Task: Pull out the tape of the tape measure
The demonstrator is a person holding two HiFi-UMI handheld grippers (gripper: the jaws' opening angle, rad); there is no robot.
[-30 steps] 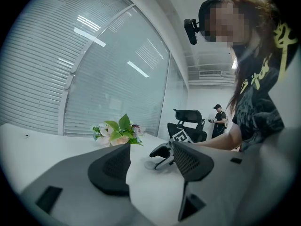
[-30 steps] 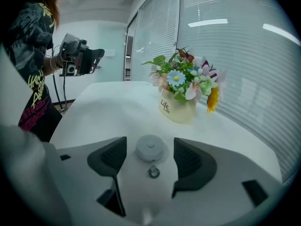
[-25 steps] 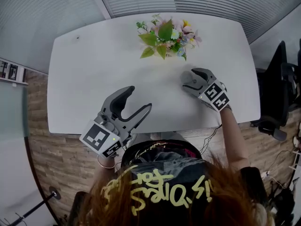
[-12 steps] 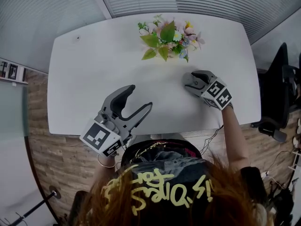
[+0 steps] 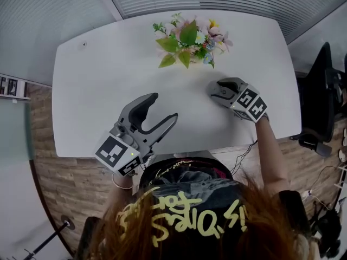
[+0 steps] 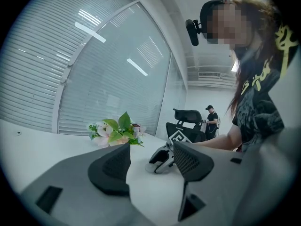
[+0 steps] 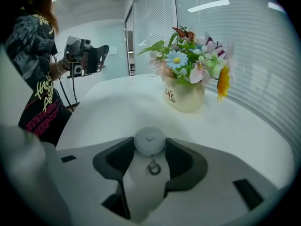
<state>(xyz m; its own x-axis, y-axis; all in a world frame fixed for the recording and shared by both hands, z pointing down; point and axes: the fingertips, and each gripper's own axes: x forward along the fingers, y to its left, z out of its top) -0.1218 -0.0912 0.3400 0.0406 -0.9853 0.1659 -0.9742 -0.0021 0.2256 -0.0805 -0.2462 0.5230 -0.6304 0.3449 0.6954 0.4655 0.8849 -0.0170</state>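
A small round white tape measure (image 7: 149, 141) lies on the white table (image 5: 103, 85), and its metal pull ring (image 7: 154, 167) points back toward the gripper. My right gripper (image 7: 149, 149) has just been closing, and its two dark pads touch the disc on both sides. From the head view the right gripper (image 5: 219, 93) covers the tape measure. At the table's near edge, well to the left, my left gripper (image 5: 162, 108) hovers open and holds nothing. In the left gripper view, the left gripper (image 6: 149, 157) looks across at the right gripper (image 6: 161, 159).
A cream vase of artificial flowers (image 5: 187, 38) stands at the table's far side, just beyond the right gripper. In the right gripper view the vase (image 7: 184, 96) is close ahead. A black office chair (image 5: 320, 99) stands off the table's right end. Another person (image 6: 211, 120) stands far back.
The right gripper's jaws have narrowed onto the tape measure without shifting place. The left gripper has hardly moved.
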